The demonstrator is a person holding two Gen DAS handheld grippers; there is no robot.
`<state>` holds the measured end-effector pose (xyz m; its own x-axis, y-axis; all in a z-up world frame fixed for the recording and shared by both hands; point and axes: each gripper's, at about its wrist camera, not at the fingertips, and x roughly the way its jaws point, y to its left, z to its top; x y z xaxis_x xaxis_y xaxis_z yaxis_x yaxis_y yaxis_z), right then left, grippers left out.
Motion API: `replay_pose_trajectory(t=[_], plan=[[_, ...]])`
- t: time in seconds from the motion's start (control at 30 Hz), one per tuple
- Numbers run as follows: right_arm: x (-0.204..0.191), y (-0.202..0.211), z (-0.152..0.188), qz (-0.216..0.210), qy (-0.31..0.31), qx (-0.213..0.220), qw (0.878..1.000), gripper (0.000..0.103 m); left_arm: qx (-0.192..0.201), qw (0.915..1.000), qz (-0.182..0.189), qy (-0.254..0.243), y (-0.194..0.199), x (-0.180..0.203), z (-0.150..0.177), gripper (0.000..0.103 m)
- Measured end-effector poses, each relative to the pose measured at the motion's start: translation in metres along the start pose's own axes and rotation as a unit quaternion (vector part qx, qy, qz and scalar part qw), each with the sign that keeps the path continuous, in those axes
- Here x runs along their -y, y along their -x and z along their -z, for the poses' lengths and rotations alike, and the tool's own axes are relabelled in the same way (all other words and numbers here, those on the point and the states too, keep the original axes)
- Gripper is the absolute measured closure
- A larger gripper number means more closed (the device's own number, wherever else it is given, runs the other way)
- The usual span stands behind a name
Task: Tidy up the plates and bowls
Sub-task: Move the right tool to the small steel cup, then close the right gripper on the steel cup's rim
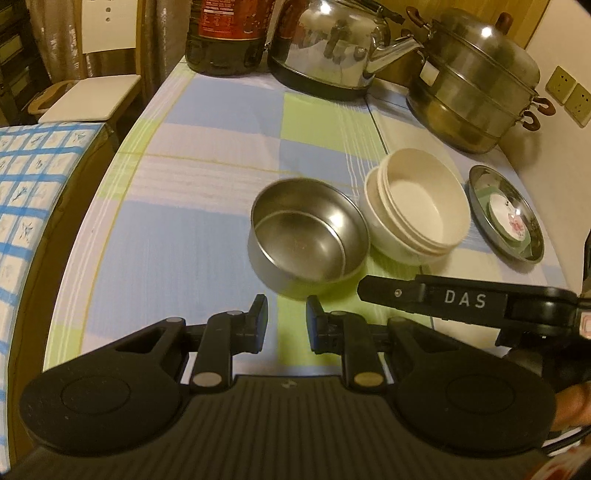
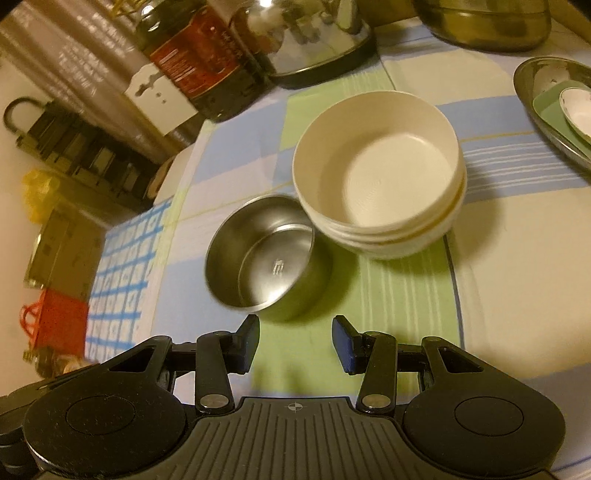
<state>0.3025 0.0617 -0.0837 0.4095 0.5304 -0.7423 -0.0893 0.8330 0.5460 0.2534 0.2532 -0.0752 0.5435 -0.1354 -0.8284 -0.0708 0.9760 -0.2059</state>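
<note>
A steel bowl (image 1: 308, 236) (image 2: 262, 258) stands upright on the checked tablecloth. To its right, touching or nearly touching it, is a stack of white bowls (image 1: 417, 206) (image 2: 380, 173). Further right a steel plate (image 1: 524, 247) (image 2: 532, 77) holds a green plate and a small white dish. My left gripper (image 1: 287, 314) hovers just before the steel bowl, open by a narrow gap with nothing in it. My right gripper (image 2: 295, 336) is open wider, empty, near the steel bowl's near side. One of the right gripper's fingers (image 1: 406, 295) reaches in from the right in the left wrist view.
At the table's back stand a dark oil bottle (image 1: 225, 33), a steel kettle (image 1: 328, 48) and a stacked steamer pot (image 1: 476, 85). The table's left edge borders a blue-checked cloth (image 1: 33, 184) and a chair with a white seat (image 1: 92, 96). Bags lie on the floor (image 2: 55, 321).
</note>
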Motion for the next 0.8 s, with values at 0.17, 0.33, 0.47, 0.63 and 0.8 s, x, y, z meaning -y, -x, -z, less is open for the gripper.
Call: replay_pose_trajectory(t=[0.17,0.33,0.47,0.63,0.8], plan=[[-0.003,-0.013,-0.006,0.015,-0.010,0.020,1.000,0.058,-0.007,0.9999,0.009,-0.011,-0.015,-0.007,-0.015,0.084],[-0.006,-0.027,-0.009,0.031,-0.016,0.027,0.999,0.070,-0.014,0.9996,0.014,-0.022,-0.028,-0.012,-0.026,0.084],[-0.006,-0.034,-0.009,0.034,-0.017,0.023,0.999,0.076,-0.016,0.9992,0.017,-0.031,-0.031,-0.015,-0.029,0.084],[-0.007,-0.036,-0.011,0.044,-0.003,0.015,0.999,0.084,-0.019,0.9989,0.019,-0.038,-0.032,-0.020,-0.031,0.084],[-0.007,-0.033,-0.013,0.045,0.018,-0.002,0.999,0.085,-0.024,0.9985,0.025,-0.042,-0.033,-0.023,-0.031,0.084]])
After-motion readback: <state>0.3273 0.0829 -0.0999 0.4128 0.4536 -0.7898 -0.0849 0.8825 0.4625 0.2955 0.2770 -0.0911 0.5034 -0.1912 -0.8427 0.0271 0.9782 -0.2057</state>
